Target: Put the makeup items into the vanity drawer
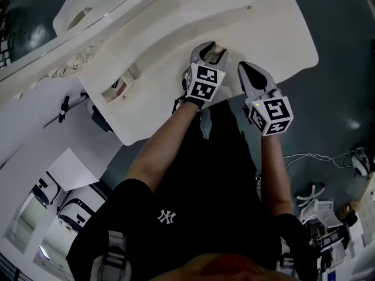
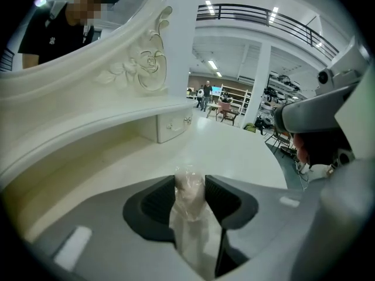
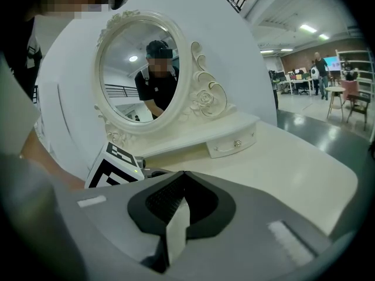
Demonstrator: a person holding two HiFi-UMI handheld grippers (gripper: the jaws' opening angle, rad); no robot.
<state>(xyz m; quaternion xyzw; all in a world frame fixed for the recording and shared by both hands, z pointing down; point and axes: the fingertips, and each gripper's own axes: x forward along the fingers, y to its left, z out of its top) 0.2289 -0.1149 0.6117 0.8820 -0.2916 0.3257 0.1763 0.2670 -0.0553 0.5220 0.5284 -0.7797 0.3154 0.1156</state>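
My left gripper (image 2: 190, 183) is shut on a pale makeup item in clear crinkled wrap (image 2: 188, 215), which stands up between the pads and hangs below them. In the head view this gripper (image 1: 212, 48) hovers over the near part of the white vanity top (image 1: 275, 22). My right gripper (image 1: 243, 68) is just to its right near the table's front edge, its jaws shut (image 3: 183, 177) with nothing between them. A small white vanity drawer (image 3: 233, 143) with a knob sits shut in the raised shelf under the mirror (image 3: 140, 69); the same drawer (image 2: 171, 126) lies ahead of the left jaws.
The vanity's carved mirror frame (image 2: 143, 69) rises on the left. Another small drawer recess (image 1: 120, 86) shows at the table's left end. Beyond the table edge are grey floor (image 1: 345, 81), cables and distant furniture with people.
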